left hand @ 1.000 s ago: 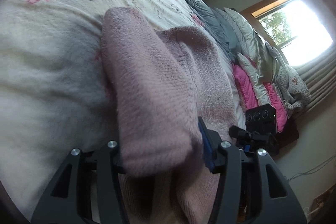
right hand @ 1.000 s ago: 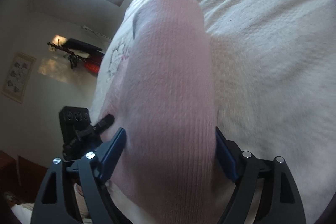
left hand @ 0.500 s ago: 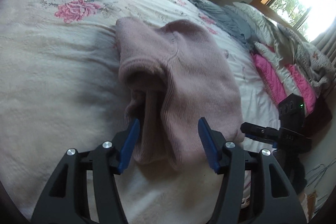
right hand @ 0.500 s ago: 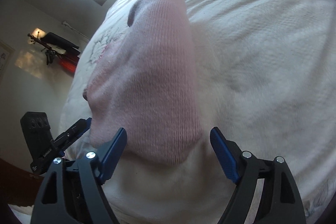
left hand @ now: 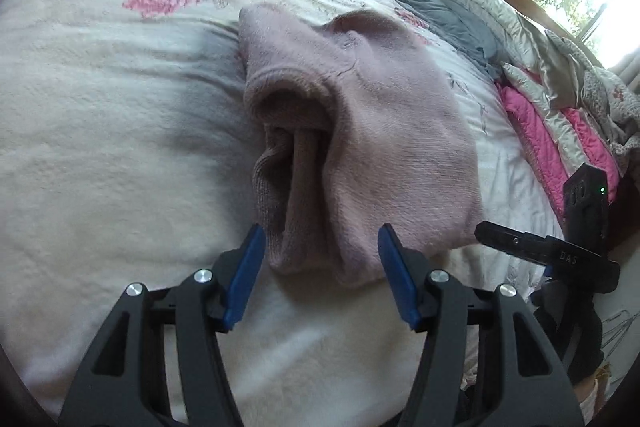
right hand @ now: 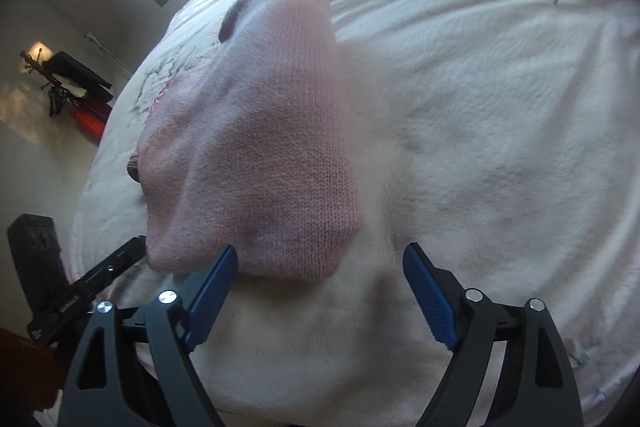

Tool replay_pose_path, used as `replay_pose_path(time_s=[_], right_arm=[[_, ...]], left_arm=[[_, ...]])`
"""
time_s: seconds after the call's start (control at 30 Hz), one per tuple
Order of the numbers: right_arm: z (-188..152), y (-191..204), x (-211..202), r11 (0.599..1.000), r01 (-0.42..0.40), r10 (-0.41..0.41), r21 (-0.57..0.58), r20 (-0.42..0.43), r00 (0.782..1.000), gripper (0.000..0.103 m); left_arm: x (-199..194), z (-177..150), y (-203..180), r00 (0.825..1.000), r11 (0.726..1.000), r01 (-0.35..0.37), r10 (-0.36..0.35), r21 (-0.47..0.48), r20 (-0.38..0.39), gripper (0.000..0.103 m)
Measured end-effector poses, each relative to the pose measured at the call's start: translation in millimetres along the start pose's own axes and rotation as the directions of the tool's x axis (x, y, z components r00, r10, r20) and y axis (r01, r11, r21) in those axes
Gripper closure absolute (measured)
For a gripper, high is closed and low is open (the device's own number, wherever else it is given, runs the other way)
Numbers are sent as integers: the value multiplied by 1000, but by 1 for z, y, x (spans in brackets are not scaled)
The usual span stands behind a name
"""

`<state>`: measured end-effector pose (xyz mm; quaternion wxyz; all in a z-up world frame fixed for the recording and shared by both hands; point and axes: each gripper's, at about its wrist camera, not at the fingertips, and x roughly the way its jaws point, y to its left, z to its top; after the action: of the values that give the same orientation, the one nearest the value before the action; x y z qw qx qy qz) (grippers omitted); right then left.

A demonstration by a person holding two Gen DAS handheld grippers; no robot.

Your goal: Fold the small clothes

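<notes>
Pink sweater lies folded on the bed, so with both my left hand-held gripper and right hand-held gripper spread empty, I lift straight clear without snagging the knit.

Your sweater is a soft knit: fuzzy and brushed on its outer face in the left view, with clear rows of stitches in the right view. The bedspread under it is matt, nubbly cloth with stitched flowers. Your left gripper has matt black plastic arms, bright metal screw heads and blue pads that look rubbery. On your right gripper the pads show a fine ribbed grip. Behind lie a quilted pink cover and a silky, slightly glossy pale quilt.
</notes>
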<state>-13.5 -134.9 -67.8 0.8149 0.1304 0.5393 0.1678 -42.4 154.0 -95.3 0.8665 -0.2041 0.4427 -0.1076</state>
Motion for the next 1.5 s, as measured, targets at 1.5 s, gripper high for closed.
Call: replay_pose_path(time_s=[1.5], right_arm=[[-57, 134, -125, 908, 395, -342, -140, 294, 892, 4]], left_arm=[[-147, -32, -58, 951, 969, -241, 226, 50, 213, 8]])
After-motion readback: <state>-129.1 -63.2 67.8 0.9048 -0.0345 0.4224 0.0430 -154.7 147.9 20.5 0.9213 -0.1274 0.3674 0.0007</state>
